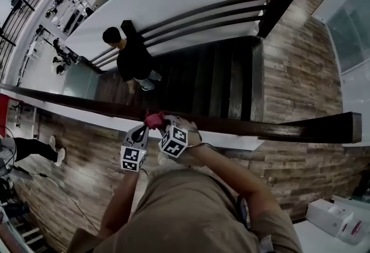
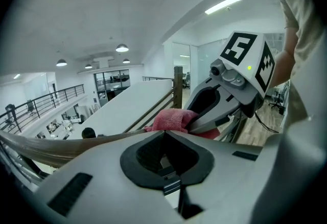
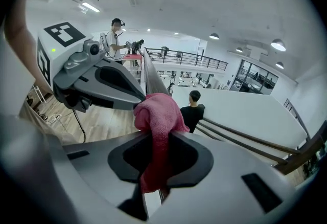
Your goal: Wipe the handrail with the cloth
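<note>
Up at the dark wooden handrail (image 1: 231, 125), right gripper (image 3: 156, 133) clamps the pink terry cloth (image 3: 158, 110), left gripper (image 2: 163, 133) closed, seemingly empty. I'd press down and drag steadily.

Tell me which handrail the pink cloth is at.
The near dark handrail running straight across the head view; the cloth sits on it. The other rails slope down alongside the staircase, away from the cloth.
</note>
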A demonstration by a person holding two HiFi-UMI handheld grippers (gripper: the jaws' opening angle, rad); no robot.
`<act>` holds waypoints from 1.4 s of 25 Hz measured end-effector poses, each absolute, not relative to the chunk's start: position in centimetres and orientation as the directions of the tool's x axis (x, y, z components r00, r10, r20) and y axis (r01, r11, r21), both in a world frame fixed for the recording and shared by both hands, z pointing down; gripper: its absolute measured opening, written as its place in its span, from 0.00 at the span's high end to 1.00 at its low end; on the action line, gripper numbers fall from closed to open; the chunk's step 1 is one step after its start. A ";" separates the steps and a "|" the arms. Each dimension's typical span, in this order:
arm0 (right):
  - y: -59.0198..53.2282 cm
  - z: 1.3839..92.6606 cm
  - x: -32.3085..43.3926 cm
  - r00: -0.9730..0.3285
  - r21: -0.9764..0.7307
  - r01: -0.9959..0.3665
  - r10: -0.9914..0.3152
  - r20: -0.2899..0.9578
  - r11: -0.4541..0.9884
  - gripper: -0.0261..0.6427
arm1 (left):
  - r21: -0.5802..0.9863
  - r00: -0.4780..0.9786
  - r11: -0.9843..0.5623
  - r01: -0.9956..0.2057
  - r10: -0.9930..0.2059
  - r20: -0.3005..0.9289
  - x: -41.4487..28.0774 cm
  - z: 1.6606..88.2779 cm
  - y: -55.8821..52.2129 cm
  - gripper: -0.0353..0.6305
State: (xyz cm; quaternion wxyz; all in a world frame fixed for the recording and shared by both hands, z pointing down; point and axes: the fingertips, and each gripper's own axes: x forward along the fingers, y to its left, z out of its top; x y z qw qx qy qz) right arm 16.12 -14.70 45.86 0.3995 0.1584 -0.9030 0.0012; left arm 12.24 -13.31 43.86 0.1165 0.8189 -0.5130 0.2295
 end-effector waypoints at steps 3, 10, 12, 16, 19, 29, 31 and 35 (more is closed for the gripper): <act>-15.0 45.9 17.7 -0.636 0.131 -0.270 -0.279 0.720 0.954 0.84 | -0.055 0.335 -0.416 -0.908 -0.797 0.502 13.6 43.8 -13.6 0.92; -15.0 45.7 22.3 -0.634 0.144 -0.219 -0.253 0.731 0.965 0.84 | -0.082 0.259 -0.344 -0.935 -0.826 0.501 17.8 43.2 -13.7 0.92; -14.9 45.7 24.1 -0.638 0.149 -0.204 -0.247 0.729 0.968 0.84 | -0.086 0.238 -0.320 -0.944 -0.836 0.495 19.4 42.9 -13.5 0.92; -14.5 45.7 27.2 -0.640 0.161 -0.185 -0.243 0.729 0.969 0.84 | -0.088 0.206 -0.283 -0.955 -0.849 0.487 22.6 42.8 -12.5 0.92; -14.2 45.8 29.1 -0.641 0.161 -0.177 -0.238 0.730 0.971 0.84 | -0.091 0.196 -0.272 -0.958 -0.853 0.484 24.6 42.9 -11.9 0.92; -13.3 45.4 34.2 -0.630 0.144 -0.217 -0.251 0.734 0.965 0.84 | -0.096 0.245 -0.331 -0.939 -0.836 0.490 30.0 42.0 -11.3 0.92; -13.1 45.3 35.6 -0.626 0.140 -0.232 -0.258 0.736 0.962 0.84 | -0.099 0.254 -0.343 -0.934 -0.833 0.491 30.5 41.9 -11.4 0.92; -12.9 45.3 39.1 -0.611 0.136 -0.264 -0.275 0.742 0.955 0.84 | -0.096 0.280 -0.371 -0.923 -0.824 0.492 32.1 42.0 -11.6 0.92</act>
